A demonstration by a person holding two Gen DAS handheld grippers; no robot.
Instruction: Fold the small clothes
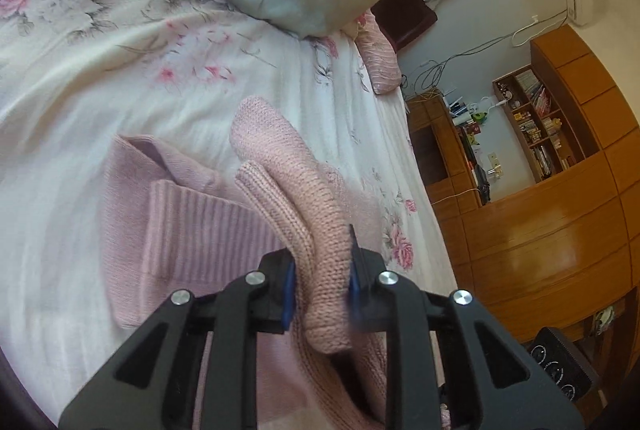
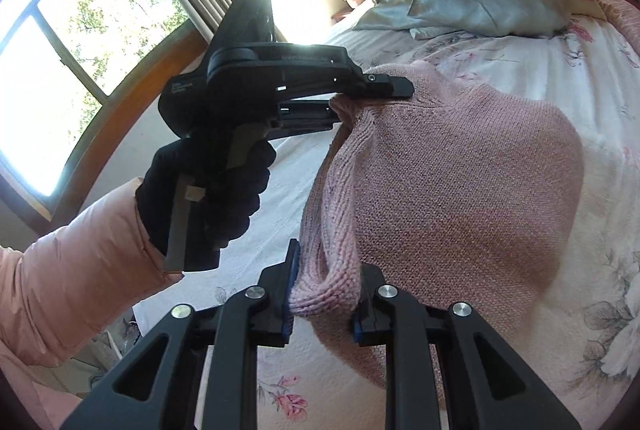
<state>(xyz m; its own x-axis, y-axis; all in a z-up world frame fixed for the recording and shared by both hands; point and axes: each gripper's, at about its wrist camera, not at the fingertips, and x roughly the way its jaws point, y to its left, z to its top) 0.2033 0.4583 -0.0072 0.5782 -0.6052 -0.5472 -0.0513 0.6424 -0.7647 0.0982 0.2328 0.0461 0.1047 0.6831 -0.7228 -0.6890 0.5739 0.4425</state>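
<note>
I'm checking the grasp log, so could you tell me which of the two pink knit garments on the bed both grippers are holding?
The paler, chunkier pink knit: both the left gripper and the right gripper are shut on it. The mauve ribbed sweater lies flat beside it, ungripped.

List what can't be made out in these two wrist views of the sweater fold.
- Pink sweater, right wrist view: underside hidden against the bedspread; near edge runs behind the right gripper.
- Sweater, left wrist view: lower part covered by the left gripper; overall outline unclear.
- Bookshelf, left wrist view: contents too small to identify.
- Window, right wrist view: overexposed, outside detail washed out.
</note>
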